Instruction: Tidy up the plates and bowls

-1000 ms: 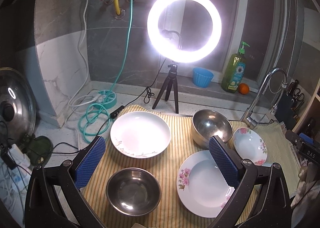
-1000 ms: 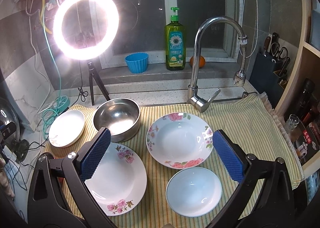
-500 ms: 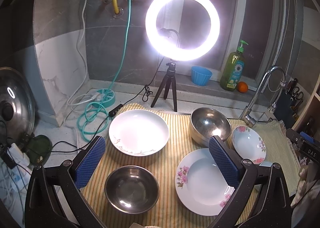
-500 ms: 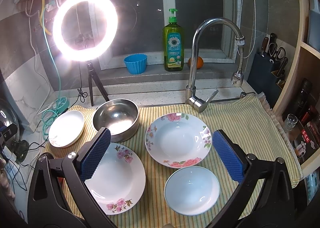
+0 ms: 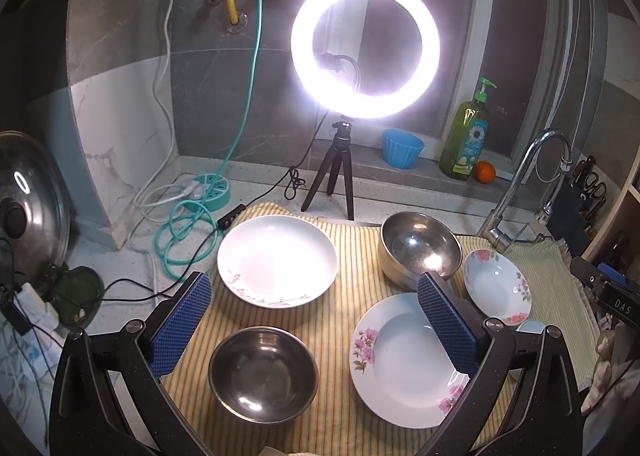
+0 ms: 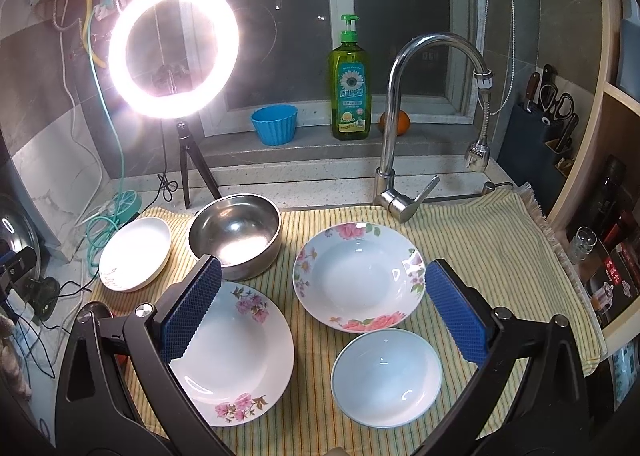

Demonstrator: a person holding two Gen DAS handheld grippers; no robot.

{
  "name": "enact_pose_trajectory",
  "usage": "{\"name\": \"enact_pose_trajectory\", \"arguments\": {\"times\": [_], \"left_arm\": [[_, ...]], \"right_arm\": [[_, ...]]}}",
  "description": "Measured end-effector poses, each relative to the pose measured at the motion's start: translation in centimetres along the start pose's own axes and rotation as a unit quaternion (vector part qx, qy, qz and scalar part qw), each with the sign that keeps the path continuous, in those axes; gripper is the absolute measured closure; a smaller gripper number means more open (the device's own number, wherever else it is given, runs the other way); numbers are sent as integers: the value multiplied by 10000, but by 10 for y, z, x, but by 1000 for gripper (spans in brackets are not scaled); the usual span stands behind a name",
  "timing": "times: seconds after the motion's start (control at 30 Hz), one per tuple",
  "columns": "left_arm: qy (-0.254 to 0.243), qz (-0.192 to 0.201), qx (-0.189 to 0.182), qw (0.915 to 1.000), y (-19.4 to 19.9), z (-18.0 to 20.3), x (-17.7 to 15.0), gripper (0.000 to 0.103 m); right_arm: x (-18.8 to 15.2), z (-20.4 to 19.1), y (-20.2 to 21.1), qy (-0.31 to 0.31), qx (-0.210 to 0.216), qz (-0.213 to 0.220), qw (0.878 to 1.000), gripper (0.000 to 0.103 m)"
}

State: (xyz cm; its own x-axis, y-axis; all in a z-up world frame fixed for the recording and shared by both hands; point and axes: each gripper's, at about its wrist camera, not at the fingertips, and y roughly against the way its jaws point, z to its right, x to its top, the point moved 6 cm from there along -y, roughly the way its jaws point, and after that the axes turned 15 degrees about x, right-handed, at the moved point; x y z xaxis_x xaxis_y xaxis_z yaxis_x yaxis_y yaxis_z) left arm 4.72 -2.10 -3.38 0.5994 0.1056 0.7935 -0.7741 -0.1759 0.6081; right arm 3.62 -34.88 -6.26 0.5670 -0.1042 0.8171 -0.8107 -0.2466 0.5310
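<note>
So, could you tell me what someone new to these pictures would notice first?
The glowing ring light on its small tripod dominates, standing at the back of the counter behind the striped yellow cloth. Next come the dishes spread on that cloth: two steel bowls, flowered plates and plain white ones, none stacked. Both grippers, left and right, hover open above them, holding nothing.
</note>
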Motion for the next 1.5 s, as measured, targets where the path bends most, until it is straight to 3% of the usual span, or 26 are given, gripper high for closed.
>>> {"name": "enact_pose_trajectory", "arguments": {"times": [0.63, 0.9, 1.13, 1.3, 1.43, 1.5], "left_arm": [[-40, -15, -12, 10000, 0, 3, -1, 1], [-107, -123, -54, 9999, -5, 6, -7, 2], [-94, -443, -265, 9986, -9, 9, -24, 14], [-141, -738, -498, 9959, -12, 17, -41, 35], [-154, -1084, -847, 9904, -16, 27, -60, 47], [-218, -1258, -1006, 9867, -16, 35, -70, 58]], "right_arm": [[-3, -1, 0, 0, 9, -59, 10000, 0], [-13, 5, -9, -144, 148, -288, 9994, 0], [-25, 10, -9, -323, 406, -429, 9977, 1], [-42, 7, -13, -469, 829, -695, 9930, 15], [-64, 3, -22, -666, 1229, -1039, 9847, 38], [-79, 0, -29, -823, 1423, -1261, 9783, 50]]}}
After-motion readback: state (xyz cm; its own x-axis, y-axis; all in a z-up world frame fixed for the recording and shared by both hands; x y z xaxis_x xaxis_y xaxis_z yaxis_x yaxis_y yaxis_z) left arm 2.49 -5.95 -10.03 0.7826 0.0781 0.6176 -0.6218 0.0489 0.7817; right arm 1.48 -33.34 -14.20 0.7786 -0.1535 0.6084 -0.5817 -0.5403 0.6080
